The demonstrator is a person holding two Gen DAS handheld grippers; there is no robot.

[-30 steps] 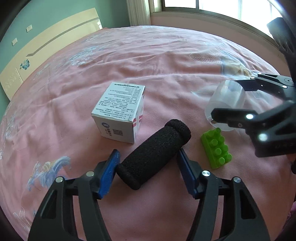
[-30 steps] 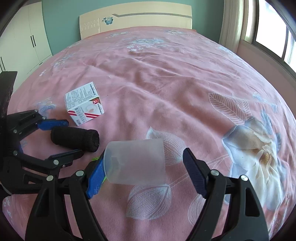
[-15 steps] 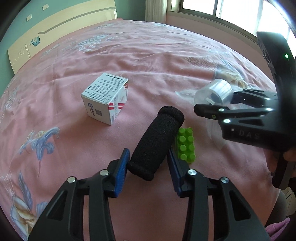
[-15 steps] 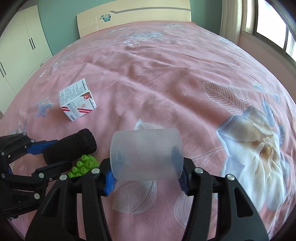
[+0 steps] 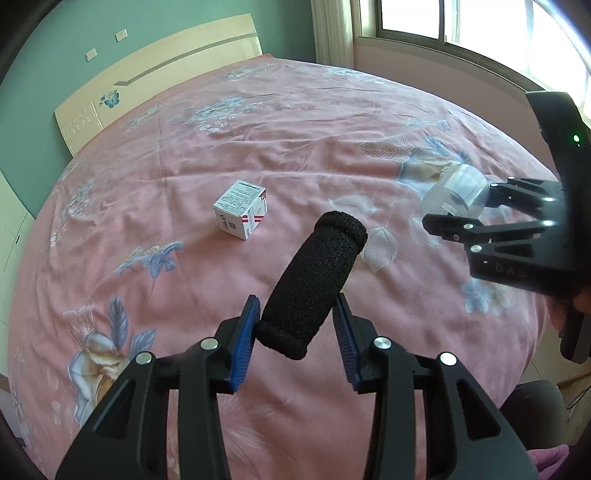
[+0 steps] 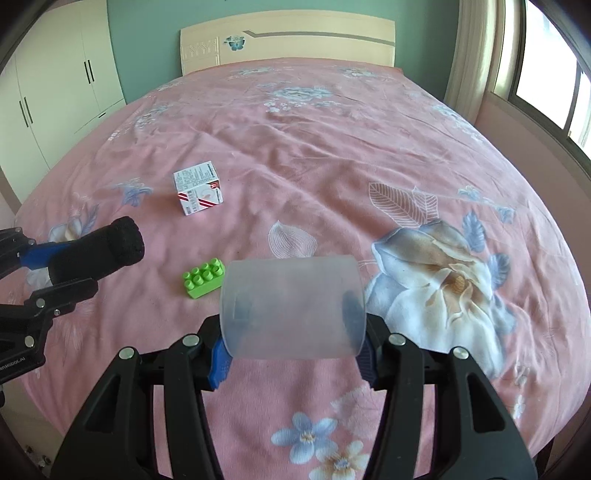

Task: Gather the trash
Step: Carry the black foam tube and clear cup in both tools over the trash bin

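My left gripper (image 5: 297, 334) is shut on a black foam roll (image 5: 314, 280) and holds it above the pink bed. The roll also shows in the right wrist view (image 6: 98, 253), at the left. My right gripper (image 6: 293, 352) is shut on a clear plastic cup (image 6: 293, 306) lying sideways between its blue pads, lifted off the bed. In the left wrist view the cup (image 5: 456, 194) and right gripper (image 5: 476, 212) are at the right. A white and red carton (image 6: 197, 187) and a green toy brick (image 6: 203, 277) lie on the bedspread; the carton shows in the left wrist view (image 5: 241, 213).
The pink floral bedspread (image 6: 332, 155) fills both views. A cream headboard (image 6: 288, 38) stands at the far end. White wardrobe doors (image 6: 44, 96) are at the left. A window (image 5: 461, 22) and pink wall run along the right side.
Both grippers closed on their objects and lifted: the left raised the foam roll, the right raised the cup. The bed now looks farther away in both views.
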